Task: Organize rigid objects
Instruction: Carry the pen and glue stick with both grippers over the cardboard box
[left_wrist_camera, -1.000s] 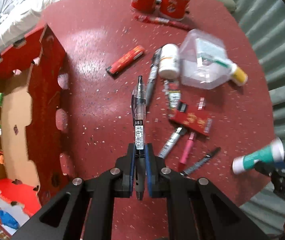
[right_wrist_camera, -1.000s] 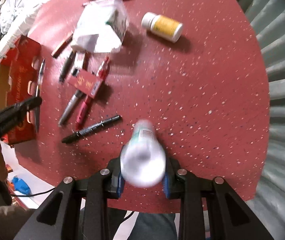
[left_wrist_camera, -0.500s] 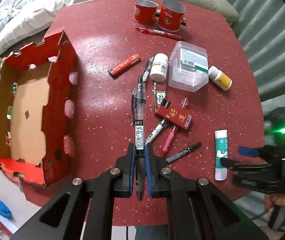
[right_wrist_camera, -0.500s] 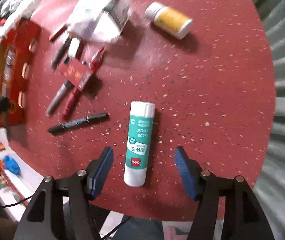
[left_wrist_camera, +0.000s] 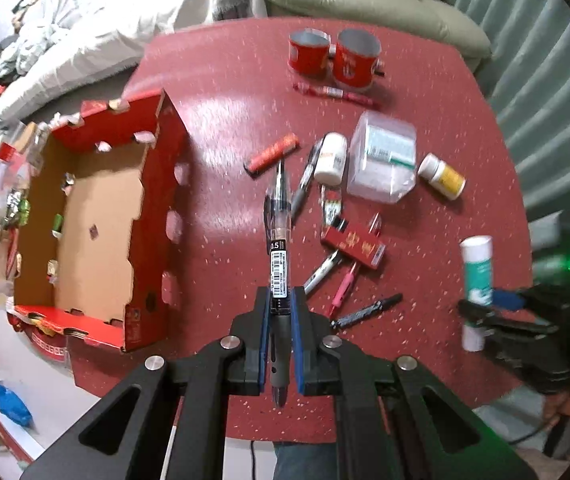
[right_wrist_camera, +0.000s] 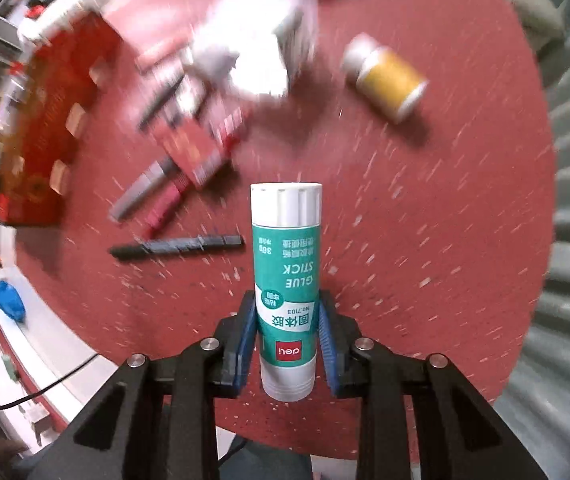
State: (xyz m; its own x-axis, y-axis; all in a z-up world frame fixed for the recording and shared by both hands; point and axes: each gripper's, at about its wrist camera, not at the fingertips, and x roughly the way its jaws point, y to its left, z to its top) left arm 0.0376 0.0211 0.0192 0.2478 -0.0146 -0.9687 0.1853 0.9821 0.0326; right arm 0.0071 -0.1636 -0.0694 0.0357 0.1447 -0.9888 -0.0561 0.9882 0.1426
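Note:
My left gripper [left_wrist_camera: 279,300] is shut on a clear black gel pen [left_wrist_camera: 277,236] and holds it above the red table, right of the open red cardboard box [left_wrist_camera: 97,216]. My right gripper [right_wrist_camera: 287,316] is shut on a green and white glue stick [right_wrist_camera: 287,276], cap pointing away; it also shows in the left wrist view [left_wrist_camera: 476,276] at the table's right edge. Several pens, a red card pack [left_wrist_camera: 353,244], a yellow pill bottle [left_wrist_camera: 443,176], a white bottle [left_wrist_camera: 329,158] and a clear plastic container [left_wrist_camera: 383,160] lie on the table.
Two red cans [left_wrist_camera: 333,56] stand at the far side with a red pen [left_wrist_camera: 335,92] before them. A red lighter [left_wrist_camera: 271,152] lies near the box. A sofa and bed lie beyond the table; a curtain hangs on the right.
The right gripper, open over the glue stick lying on the table half a second ago, has shut on it. The left gripper has risen and pulled back with the pen.

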